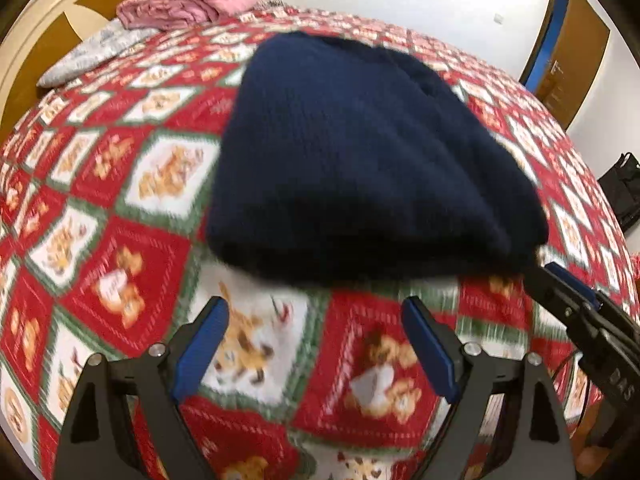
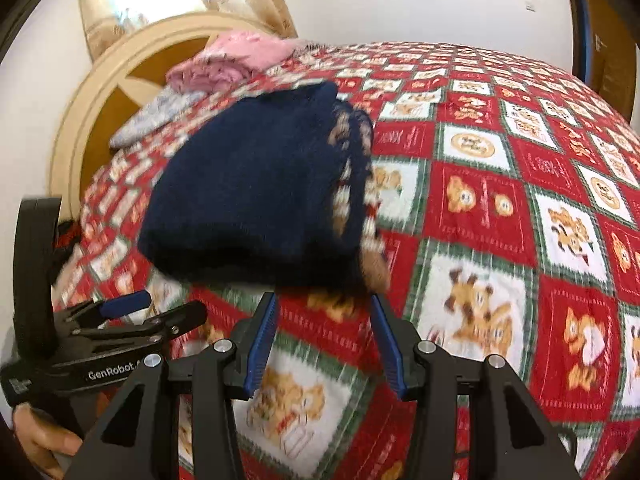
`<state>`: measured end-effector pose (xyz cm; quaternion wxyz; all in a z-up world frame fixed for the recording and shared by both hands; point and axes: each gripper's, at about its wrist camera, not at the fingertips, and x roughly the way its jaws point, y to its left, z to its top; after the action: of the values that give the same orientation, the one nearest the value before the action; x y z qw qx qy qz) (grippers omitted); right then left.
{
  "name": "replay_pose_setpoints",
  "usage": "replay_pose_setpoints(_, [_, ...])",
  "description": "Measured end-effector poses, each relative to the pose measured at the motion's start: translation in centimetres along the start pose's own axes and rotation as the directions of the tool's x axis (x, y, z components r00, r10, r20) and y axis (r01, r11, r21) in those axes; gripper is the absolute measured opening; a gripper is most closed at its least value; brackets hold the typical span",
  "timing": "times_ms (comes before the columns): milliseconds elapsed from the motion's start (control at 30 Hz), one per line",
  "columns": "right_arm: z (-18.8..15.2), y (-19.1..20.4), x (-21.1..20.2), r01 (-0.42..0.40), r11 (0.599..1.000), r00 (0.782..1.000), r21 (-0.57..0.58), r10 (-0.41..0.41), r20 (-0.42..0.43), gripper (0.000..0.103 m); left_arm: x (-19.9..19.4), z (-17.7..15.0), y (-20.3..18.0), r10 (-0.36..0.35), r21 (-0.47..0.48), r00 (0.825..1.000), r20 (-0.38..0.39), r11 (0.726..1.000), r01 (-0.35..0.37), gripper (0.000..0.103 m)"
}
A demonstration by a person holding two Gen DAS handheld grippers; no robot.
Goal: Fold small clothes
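A folded navy knitted garment [image 1: 360, 160] lies on the red, white and green patterned bedspread [image 1: 120, 208]. In the right wrist view the garment [image 2: 256, 196] shows a brown and white patterned edge on its right side. My left gripper [image 1: 316, 308] is open and empty, just short of the garment's near edge. My right gripper [image 2: 324, 300] is open, its fingertips right at the garment's near right corner, holding nothing. The right gripper also shows in the left wrist view [image 1: 560, 284], and the left gripper shows in the right wrist view [image 2: 160, 308].
A pink folded cloth [image 1: 188, 4] and a pale grey-white cloth [image 1: 92, 52] lie at the head of the bed by the wooden headboard [image 1: 36, 40]. A wooden door [image 1: 572, 56] stands at the right wall. A black bag [image 1: 624, 188] sits beside the bed.
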<state>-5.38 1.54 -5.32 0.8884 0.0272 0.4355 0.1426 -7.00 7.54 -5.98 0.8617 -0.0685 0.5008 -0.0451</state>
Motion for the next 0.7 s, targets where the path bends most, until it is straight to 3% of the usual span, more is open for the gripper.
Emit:
replay_pose_setpoints(100, [-1.0,0.6,0.0,0.018,1.000,1.000,-0.015,-0.018,-0.017,0.049,0.5,-0.8,0.1,-0.034,-0.030,0.999,-0.038,0.999,0.033,0.091])
replay_pose_setpoints(233, [-1.8,0.8,-0.4,0.017,1.000,0.999,-0.012,-0.018,-0.035,0.049,0.3,-1.5,-0.5,0.000,-0.003,0.999,-0.040,1.000,0.000,0.091])
replay_pose_setpoints(367, [-1.9,1.0,-1.4,0.044,0.999,0.998,0.007,-0.043,-0.039,0.049,-2.1,-1.9,-0.6,0.011,0.018,1.000,0.029,1.000,-0.012,0.091])
replay_pose_setpoints(500, [-1.9,1.8,-2.3,0.116,0.993,0.991,0.003,-0.115,-0.066,0.063,-4.8,-2.1,-0.4,0.067,0.042,0.989,0.133,0.996,-0.074,0.093])
replay_pose_setpoints(567, [-2.3,2.3,-2.7,0.144,0.989,0.988,-0.020,-0.145,-0.049,0.063,-5.4,-2.2,-0.1,0.055,0.040,0.986,0.156,0.997,-0.062,0.101])
replay_pose_setpoints(700, [-2.9,2.9,-2.7,0.202,0.978,0.977,-0.051,-0.205,-0.054,0.063,-5.2,-2.2,0.8,0.028,0.038,0.991,0.127,0.999,-0.033,0.103])
